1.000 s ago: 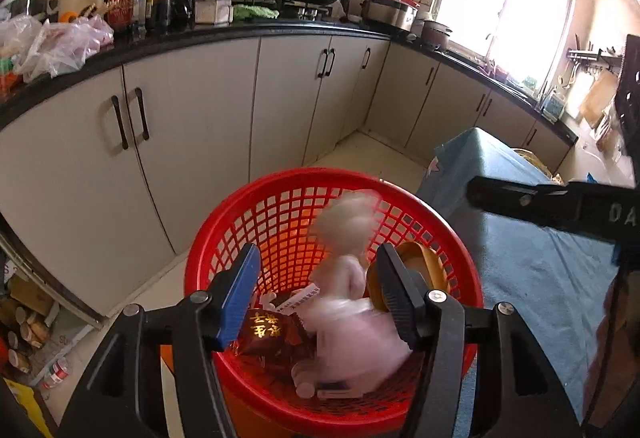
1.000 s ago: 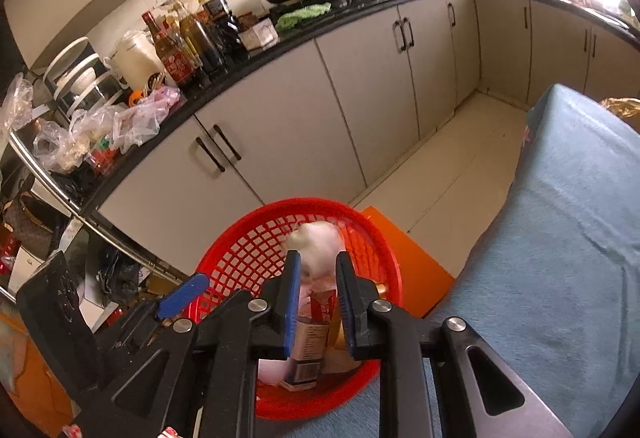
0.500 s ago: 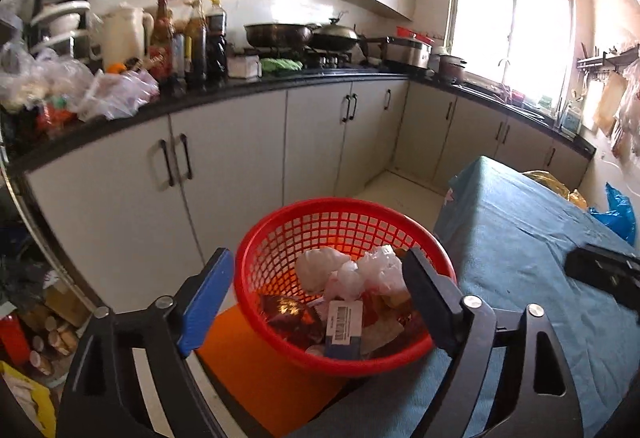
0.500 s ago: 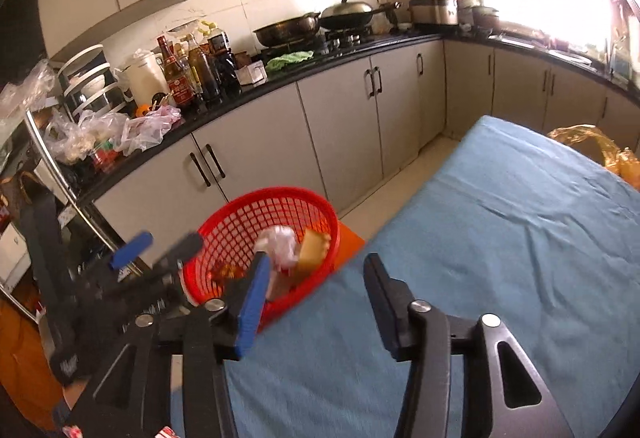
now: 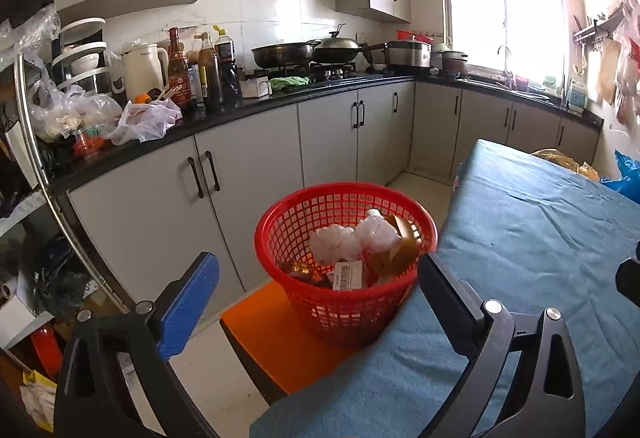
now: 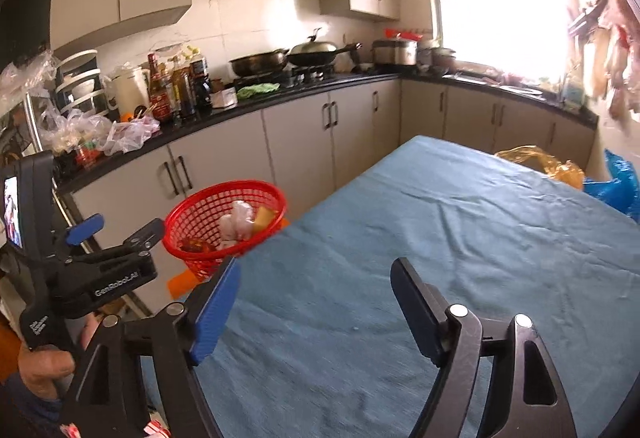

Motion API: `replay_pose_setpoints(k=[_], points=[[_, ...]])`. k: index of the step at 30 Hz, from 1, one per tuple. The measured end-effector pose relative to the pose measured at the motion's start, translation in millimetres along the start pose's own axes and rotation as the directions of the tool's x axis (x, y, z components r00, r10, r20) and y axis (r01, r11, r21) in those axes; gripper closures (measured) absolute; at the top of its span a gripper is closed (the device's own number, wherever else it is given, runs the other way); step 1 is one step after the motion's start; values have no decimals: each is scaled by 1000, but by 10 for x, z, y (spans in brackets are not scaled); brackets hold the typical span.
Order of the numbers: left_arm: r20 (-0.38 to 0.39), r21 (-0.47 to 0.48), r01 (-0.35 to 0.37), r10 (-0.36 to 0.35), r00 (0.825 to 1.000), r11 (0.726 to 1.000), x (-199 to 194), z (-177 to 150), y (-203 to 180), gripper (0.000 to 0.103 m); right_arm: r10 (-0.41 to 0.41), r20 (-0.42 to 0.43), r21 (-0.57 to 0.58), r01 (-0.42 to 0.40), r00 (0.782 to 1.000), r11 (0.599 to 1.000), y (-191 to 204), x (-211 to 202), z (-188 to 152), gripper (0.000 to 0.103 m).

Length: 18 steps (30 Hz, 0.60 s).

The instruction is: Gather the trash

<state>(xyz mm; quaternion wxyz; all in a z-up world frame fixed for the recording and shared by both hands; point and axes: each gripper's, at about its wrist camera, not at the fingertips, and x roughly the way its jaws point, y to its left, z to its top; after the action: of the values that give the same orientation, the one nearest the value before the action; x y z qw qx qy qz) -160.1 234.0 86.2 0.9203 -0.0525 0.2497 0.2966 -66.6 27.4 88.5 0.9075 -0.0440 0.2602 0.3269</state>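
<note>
Jaws of the right gripper [image 6: 314, 312]: spread wide over the blue-cloth-covered bench [image 6: 440, 238], nothing between them, having just been opening. Jaws of the left gripper [image 5: 316, 294]: likewise released and empty, also just opened, framing the basket from the near side; the same tool shows at the left edge of the right wrist view, gripped by a hand [image 6: 46, 362].

Round red plastic mesh basket [image 5: 344, 238]: stands on an orange stool seat [image 5: 272, 330], touching the near corner of the bench. Contents: crumpled white tissue wads [image 5: 352, 238], a brown cardboard piece, a barcode-labelled carton [image 5: 348, 275], a dark red wrapper.

Grey kitchen cabinets [image 5: 240, 178]: behind the basket, under a black worktop carrying sauce bottles [image 5: 200, 70], a white kettle and woks.
</note>
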Motion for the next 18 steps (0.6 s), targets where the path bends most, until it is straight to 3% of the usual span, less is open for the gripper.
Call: replay_pose_setpoints(k=[9,18], points=[[48,108,-80,75,996,991,-185,-96,-210,0,-55,18,29,54,998,998,-188,-209,-164,16],[36,0,-109,109,993,994,-301,-159,5,0,-47,30,5,46,998,999,-96,-295,-207,16]])
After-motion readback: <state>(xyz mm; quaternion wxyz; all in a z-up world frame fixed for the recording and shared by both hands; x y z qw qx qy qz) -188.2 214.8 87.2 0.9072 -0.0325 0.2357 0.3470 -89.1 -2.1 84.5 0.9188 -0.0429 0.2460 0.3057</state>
